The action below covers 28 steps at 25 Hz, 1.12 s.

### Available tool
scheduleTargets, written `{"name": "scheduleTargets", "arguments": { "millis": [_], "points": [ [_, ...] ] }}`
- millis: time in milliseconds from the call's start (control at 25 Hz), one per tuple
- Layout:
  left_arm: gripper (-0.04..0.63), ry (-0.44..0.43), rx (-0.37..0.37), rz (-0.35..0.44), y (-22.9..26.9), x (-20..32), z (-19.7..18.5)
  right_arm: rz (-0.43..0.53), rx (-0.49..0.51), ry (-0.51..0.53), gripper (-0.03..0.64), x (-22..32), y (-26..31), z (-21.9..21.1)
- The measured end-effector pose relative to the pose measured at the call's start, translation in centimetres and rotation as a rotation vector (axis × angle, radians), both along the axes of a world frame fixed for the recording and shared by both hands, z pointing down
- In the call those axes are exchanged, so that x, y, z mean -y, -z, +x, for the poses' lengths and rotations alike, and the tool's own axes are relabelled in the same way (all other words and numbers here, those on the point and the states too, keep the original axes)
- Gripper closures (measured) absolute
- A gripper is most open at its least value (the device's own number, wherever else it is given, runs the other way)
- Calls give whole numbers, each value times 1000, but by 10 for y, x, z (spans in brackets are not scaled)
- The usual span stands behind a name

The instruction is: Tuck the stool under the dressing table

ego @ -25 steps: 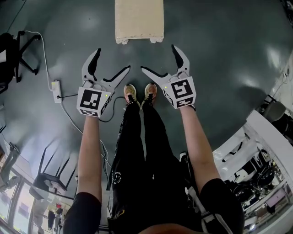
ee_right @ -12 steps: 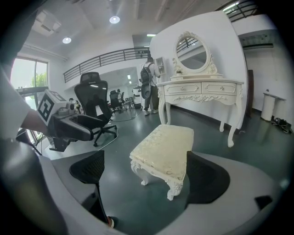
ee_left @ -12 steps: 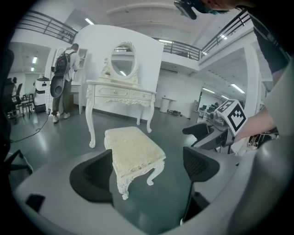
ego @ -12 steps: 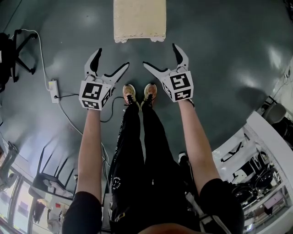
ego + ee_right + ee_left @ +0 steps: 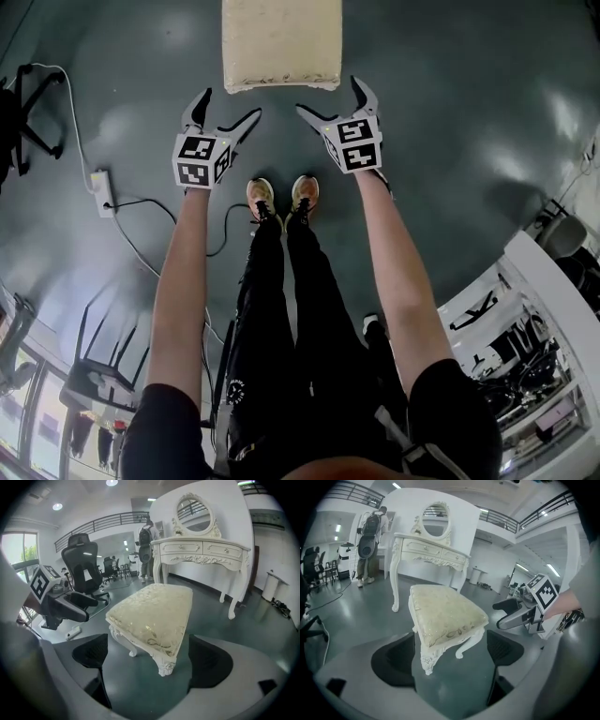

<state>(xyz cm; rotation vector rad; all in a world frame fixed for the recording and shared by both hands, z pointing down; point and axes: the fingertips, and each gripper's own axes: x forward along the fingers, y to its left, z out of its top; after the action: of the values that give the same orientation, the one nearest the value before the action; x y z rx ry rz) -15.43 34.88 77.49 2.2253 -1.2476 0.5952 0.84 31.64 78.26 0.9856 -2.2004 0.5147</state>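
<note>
Looking down from above you see just one cream stool (image 5: 281,42) right in front of two grippers, the left gripper (image 5: 231,103) and the right gripper (image 5: 328,96), both with jaws wide apart and empty, while only the gripper views show the one white dressing table (image 5: 426,550) behind the stool.

I stand in big open office-lab hall, not home. Dressing table (image 5: 201,550) staged against bare white partition wall (image 5: 234,513), like mock-up set. Left of dressing table: black office chair (image 5: 84,569), person with backpack (image 5: 146,543). Above and left of it: railed mezzanine (image 5: 108,520), ceiling spotlights (image 5: 111,483). In front of it: polished grey floor (image 5: 450,94), power strip (image 5: 97,180) with trailing cable.
</note>
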Motion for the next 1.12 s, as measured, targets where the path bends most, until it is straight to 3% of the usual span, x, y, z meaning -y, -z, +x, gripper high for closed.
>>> {"name": "scheduleTargets", "arguments": {
  "millis": [400, 600, 840, 1120],
  "points": [
    [120, -16, 71, -130, -71, 32, -8, -67, -93, 51, 98, 26, -54, -3],
    [123, 7, 65, -117, -70, 50, -10, -64, -91, 7, 169, 37, -58, -2],
    [123, -70, 131, -107, -71, 62, -5, -87, -88, 7, 167, 42, -60, -1],
    [123, -104, 140, -141, -72, 65, -4, -101, -93, 27, 160, 44, -60, -1]
  ]
}}
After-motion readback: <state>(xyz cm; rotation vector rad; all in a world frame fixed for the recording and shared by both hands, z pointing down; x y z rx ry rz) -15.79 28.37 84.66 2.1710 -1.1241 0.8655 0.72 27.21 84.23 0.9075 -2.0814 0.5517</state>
